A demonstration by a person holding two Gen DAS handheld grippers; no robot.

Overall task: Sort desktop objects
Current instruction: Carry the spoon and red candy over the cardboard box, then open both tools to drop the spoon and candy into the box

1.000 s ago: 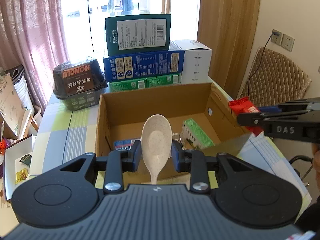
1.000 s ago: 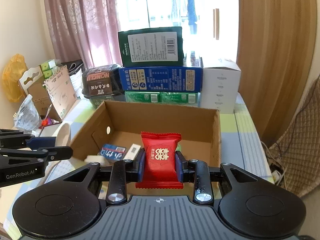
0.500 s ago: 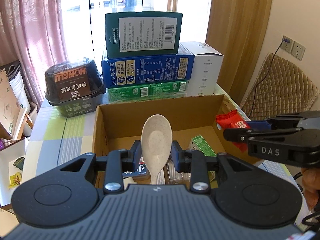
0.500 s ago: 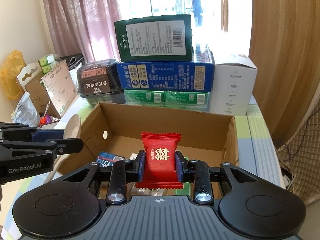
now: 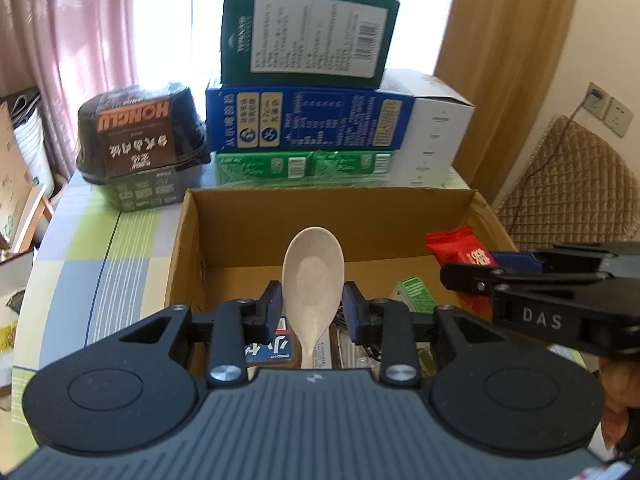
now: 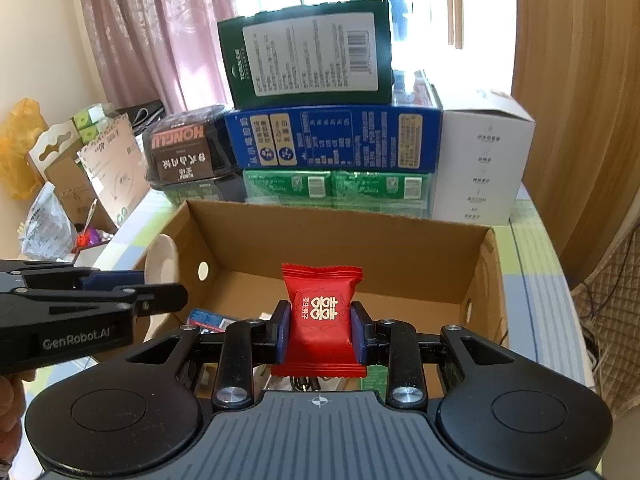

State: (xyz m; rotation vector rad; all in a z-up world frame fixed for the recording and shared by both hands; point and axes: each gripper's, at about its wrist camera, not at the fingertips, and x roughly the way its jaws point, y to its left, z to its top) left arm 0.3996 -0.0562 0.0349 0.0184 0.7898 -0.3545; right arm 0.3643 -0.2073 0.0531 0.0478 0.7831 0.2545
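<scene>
nearest the left wrist camera, the left claw (image 5: 310,306) is pinching a pale speckled spoon (image 5: 313,276) by the low part of its bowl, bowl up and handle running back toward the camera. nearest the right wrist camera, the right claw (image 6: 320,330) is pinching a red candy packet (image 6: 322,318) upright between its blue pads (image 6: 283,330). in the left view that packet and the right claw show at about 3 o'clock, just beside the right wall of the cardboard box (image 5: 328,216). in the right view the left claw and the spoon's edge sit at 9 o'clock, by the box's left wall. both loads hang over the open box, whose floor already holds small things: a blue-labelled packet (image 5: 270,350) under the spoon and a green carton (image 5: 416,294) toward 3 o'clock. beyond the box, at 12 o'clock on the striped table (image 5: 100,240), stand stacked green, blue and white boxes (image 5: 308,122), with a black noodle bowl (image 5: 140,136) at 10 o'clock. the step in hand looks like delivery into the box. next, each claw probably needs to dip below the rim over a free patch of floor, then spread to let go, keeping the two claws clear of each other.
</scene>
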